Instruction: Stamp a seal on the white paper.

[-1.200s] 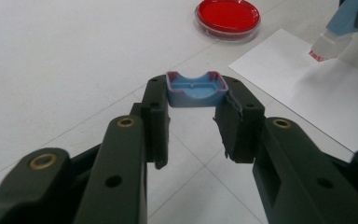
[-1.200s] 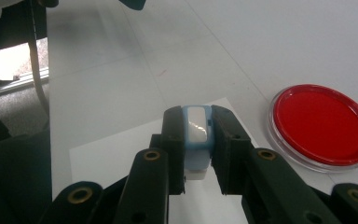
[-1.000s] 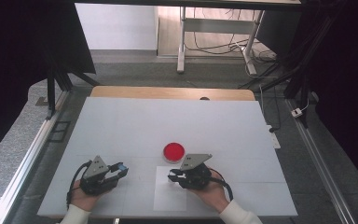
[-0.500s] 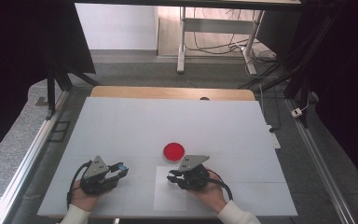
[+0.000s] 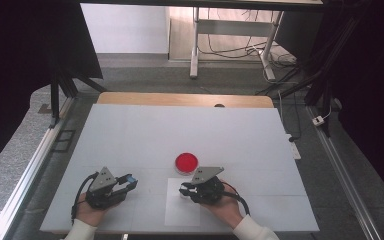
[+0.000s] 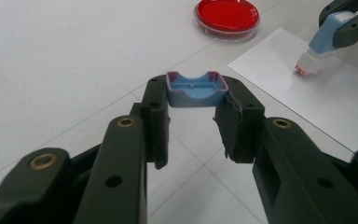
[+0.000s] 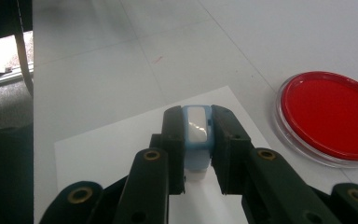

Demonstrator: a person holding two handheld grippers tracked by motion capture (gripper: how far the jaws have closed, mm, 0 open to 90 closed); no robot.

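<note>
This looks like a laboratory or test room. A plain white rectangular table [image 5: 130, 140] stands on grey carpet floor [image 5: 25, 130]; at 12 o'clock, loose black cables [image 5: 225, 50] lie under a metal-legged bench [image 5: 195, 45], and black curtains [image 5: 10, 60] hang at 9 o'clock.

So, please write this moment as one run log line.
left gripper: holds blue cap | right gripper: holds stamp on paper
</note>
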